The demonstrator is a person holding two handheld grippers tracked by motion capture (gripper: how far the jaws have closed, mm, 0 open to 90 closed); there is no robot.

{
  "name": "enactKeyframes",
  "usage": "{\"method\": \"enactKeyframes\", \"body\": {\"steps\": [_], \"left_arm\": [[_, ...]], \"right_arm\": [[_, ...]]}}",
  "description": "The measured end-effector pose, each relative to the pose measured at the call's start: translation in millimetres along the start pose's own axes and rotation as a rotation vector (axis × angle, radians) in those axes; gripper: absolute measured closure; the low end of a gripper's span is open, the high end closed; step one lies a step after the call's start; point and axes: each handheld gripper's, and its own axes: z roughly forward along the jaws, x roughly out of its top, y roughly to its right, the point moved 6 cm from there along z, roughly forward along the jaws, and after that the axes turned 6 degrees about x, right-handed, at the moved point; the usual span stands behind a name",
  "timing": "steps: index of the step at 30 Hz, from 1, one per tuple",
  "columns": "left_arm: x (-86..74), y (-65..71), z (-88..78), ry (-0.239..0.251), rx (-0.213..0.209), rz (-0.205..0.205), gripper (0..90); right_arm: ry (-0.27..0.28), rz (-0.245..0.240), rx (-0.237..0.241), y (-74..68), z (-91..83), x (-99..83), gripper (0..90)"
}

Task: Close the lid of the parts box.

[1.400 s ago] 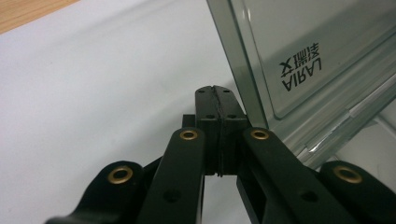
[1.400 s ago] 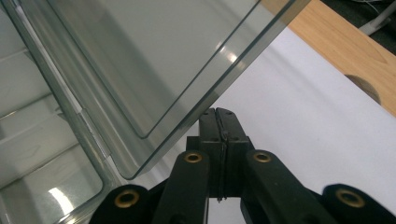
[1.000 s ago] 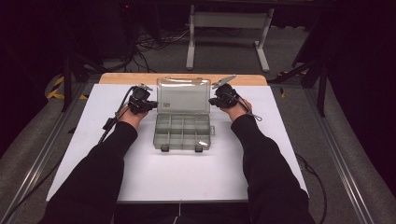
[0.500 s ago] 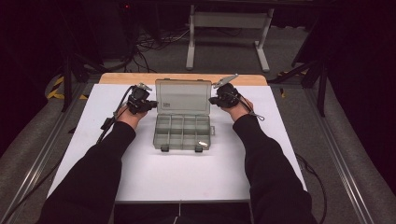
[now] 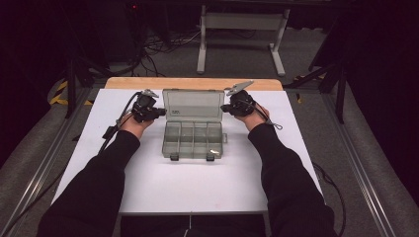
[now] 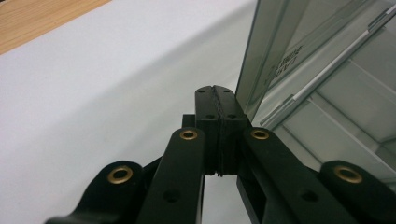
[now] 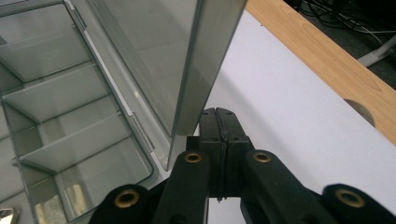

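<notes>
L gripper (image 5: 159,112) & R gripper (image 5: 226,108) (jaws closed) face inward.

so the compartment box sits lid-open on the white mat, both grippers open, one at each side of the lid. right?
Not quite: both are shut. The left gripper and right gripper each show their jaws pressed together with nothing between, in their own gripper views. The rest holds: the compartment box has its lid open on the white mat.

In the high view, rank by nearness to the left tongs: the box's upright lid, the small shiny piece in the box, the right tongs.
1. Clear upright lid, beside the left tongs.
2. Small shiny piece, front-right compartment.
3. Right tongs, beyond the lid.
</notes>
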Motion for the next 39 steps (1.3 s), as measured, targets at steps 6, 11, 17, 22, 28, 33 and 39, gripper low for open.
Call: {"method": "enactKeyframes", "body": {"steps": [6, 11, 17, 22, 28, 33, 39], "left_arm": [[-2.6, 1.0, -3.2, -0.005, -0.008, 0.012, 89.7], [-4.3, 2.3, -6.1, -0.004, -0.013, 0.017, 89.6], [-5.2, 3.8, -8.8, -0.001, -0.023, 0.019, 89.7], [-5.4, 5.2, -12.5, 0.001, -0.031, 0.026, 89.6], [-6.3, 6.4, -14.5, 0.007, -0.035, 0.028, 89.4], [-7.3, 8.0, -18.3, 0.004, -0.038, 0.043, 89.0], [-7.7, 9.2, -21.3, 0.004, -0.045, 0.045, 89.1]], "right_arm": [[0.010, -0.011, 0.009, -4.5, -3.9, -0.1, 90.0], [0.010, -0.017, 0.018, -7.6, -6.1, -0.9, 90.0], [0.017, -0.021, 0.023, -11.2, -8.0, -1.9, 90.0], [0.022, -0.031, 0.028, -14.6, -10.6, -2.6, 90.0], [0.025, -0.038, 0.034, -18.2, -12.9, -3.4, 90.0], [0.023, -0.046, 0.042, -22.3, -15.0, -4.7, 90.0], [0.023, -0.050, 0.052, -26.5, -17.3, -5.9, 90.0]]}}
